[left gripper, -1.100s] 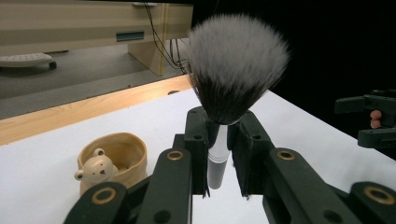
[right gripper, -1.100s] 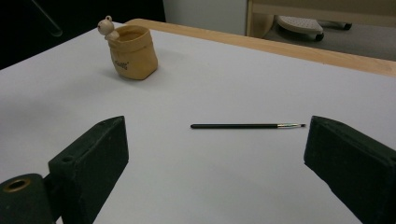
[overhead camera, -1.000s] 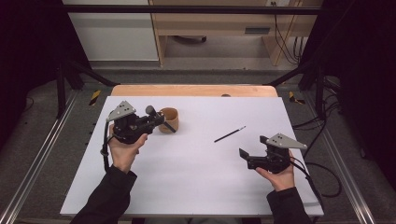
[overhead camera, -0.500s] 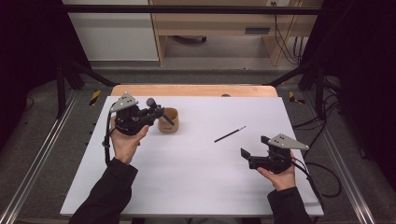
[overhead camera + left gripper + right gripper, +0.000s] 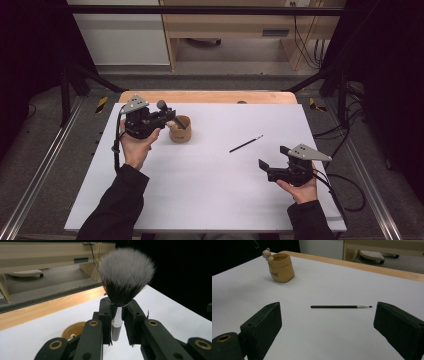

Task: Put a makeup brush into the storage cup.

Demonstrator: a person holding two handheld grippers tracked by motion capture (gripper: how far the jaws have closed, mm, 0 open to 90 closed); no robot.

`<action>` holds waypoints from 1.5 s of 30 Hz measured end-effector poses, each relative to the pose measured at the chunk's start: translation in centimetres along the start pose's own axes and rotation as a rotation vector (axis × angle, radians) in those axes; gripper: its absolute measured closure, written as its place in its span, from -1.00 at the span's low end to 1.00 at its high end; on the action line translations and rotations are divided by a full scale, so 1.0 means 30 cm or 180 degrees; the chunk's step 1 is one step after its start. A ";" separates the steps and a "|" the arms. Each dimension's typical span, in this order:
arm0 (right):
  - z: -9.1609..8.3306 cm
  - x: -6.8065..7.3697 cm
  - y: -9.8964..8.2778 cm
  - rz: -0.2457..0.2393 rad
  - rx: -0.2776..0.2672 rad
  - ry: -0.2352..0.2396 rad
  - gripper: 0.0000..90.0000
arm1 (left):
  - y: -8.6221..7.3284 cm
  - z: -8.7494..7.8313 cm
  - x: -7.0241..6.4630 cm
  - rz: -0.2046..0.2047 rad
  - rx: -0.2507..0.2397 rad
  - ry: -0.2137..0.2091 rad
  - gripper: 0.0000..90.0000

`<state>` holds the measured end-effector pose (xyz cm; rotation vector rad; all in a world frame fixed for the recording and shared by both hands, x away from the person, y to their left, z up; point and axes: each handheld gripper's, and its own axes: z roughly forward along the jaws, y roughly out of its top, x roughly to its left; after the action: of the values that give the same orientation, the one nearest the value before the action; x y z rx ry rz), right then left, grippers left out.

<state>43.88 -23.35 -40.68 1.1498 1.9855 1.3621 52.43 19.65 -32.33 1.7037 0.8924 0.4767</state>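
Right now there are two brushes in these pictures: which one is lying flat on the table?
The thin black brush, lying loose on the white table ahead of the open right gripper. The fluffy round-headed brush is clamped upright in the left gripper.

Dark lettering on the tan pot (image 5: 281, 268); too small to read.

Brush (image 5: 126, 275): soft fluffy bristles, glossy white handle
Pot (image 5: 180, 129): matt tan, cloth-like
Table (image 5: 210, 200): smooth matt white, wooden edge
Left gripper (image 5: 120, 312): matt black plastic, brass rivets
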 end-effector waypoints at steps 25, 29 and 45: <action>-0.003 0.001 0.001 -0.0019 -0.0022 0.0012 -0.80 | 0.016 0.087 0.049 0.0046 0.0124 0.0231 0.70; -0.003 0.001 0.001 -0.0015 -0.0022 0.0009 -0.80 | 0.010 0.105 0.058 0.0041 0.0157 0.0262 0.70; 0.001 0.002 -0.001 -0.0042 -0.0016 0.0026 -0.80 | -0.015 0.165 0.089 0.0051 0.0296 0.0380 0.70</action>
<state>43.87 -23.28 -40.72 1.1286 1.9908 1.3664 57.44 18.58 -34.67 1.7826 1.0008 0.5600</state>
